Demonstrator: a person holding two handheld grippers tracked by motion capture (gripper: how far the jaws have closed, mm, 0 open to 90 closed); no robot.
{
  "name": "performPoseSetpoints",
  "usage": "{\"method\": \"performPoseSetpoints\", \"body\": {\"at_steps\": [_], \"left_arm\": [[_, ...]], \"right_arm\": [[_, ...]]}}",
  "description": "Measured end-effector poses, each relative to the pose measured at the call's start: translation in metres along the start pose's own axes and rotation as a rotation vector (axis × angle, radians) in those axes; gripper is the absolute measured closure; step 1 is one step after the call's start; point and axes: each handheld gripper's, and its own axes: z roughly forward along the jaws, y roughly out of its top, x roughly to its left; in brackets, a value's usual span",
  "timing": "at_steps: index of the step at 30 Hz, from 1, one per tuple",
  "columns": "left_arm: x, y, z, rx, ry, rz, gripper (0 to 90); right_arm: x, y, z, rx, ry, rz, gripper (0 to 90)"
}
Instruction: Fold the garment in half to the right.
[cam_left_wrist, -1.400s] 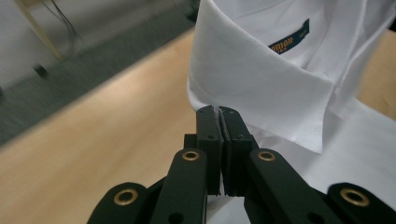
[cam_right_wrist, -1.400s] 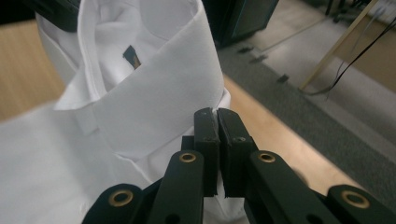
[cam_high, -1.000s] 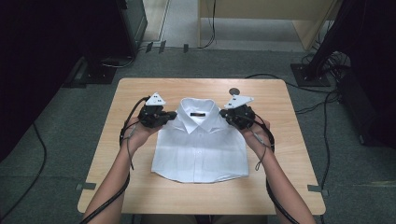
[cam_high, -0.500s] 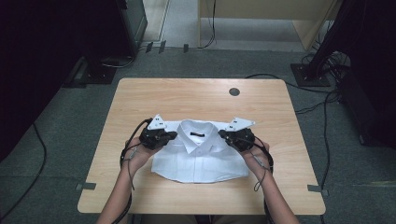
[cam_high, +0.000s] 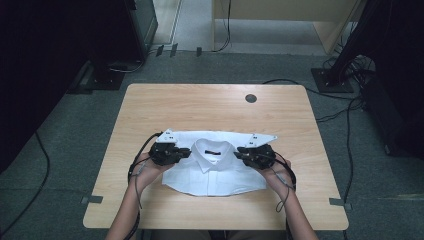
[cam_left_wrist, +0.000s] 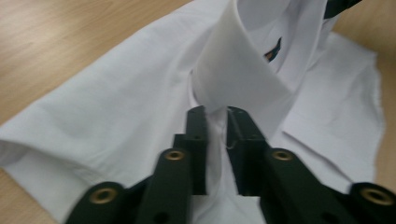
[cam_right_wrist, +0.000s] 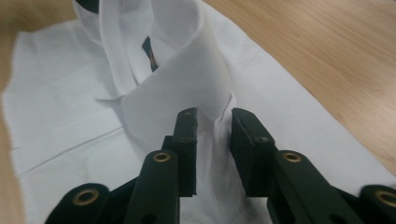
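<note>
Left gripper (cam_high: 186, 153) and right gripper (cam_high: 239, 154) flank the collar of the folded white shirt (cam_high: 212, 175); both jaws have just been opening, slightly parted, fabric between them, unpinched.

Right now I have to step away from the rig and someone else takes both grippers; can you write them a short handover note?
Left gripper: at the white shirt's left shoulder beside the collar. Its jaws have just been opening, and a ridge of cloth stands in the gap.
Right gripper: the same at the right shoulder.
The shirt lies folded, collar up, on the near half of the table.
Done: the shirt is folded into a compact rectangle and set down.
Left: probably finish opening both grippers and draw them clear of the cloth.
</note>
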Motion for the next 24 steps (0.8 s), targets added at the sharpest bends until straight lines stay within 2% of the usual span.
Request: {"method": "performPoseSetpoints", "body": {"at_steps": [2,4,6,7,12,14,18,21,24], "left_arm": [[0.000,0.000,-0.004,-0.001,0.000,0.007,67.7],[0.002,0.000,-0.007,-0.006,0.026,0.001,59.7],[0.006,-0.001,-0.008,-0.022,0.036,-0.028,55.2],[0.007,-0.002,-0.009,-0.029,0.053,-0.032,49.7],[0.017,-0.004,-0.008,-0.053,0.088,-0.063,42.6],[0.020,-0.004,-0.007,-0.053,0.102,-0.060,39.8],[0.026,-0.009,0.000,-0.032,0.121,-0.048,37.3],[0.029,-0.013,0.003,-0.032,0.122,-0.048,33.7],[0.028,-0.015,0.006,-0.042,0.124,-0.029,31.5]], "right_arm": [[-0.002,0.000,-0.008,-0.020,0.027,0.013,67.2],[-0.004,0.000,-0.015,-0.038,0.036,0.028,64.6],[-0.008,0.000,-0.022,-0.045,0.020,0.034,62.8],[-0.012,-0.001,-0.025,-0.052,0.010,0.043,62.3],[-0.027,-0.008,-0.033,-0.074,-0.017,0.106,60.3],[-0.034,-0.012,-0.032,-0.069,-0.031,0.138,60.4],[-0.044,-0.022,-0.024,-0.045,-0.049,0.169,60.3],[-0.047,-0.029,-0.017,-0.027,-0.044,0.188,59.5],[-0.048,-0.033,-0.010,-0.021,-0.021,0.203,58.4]]}}
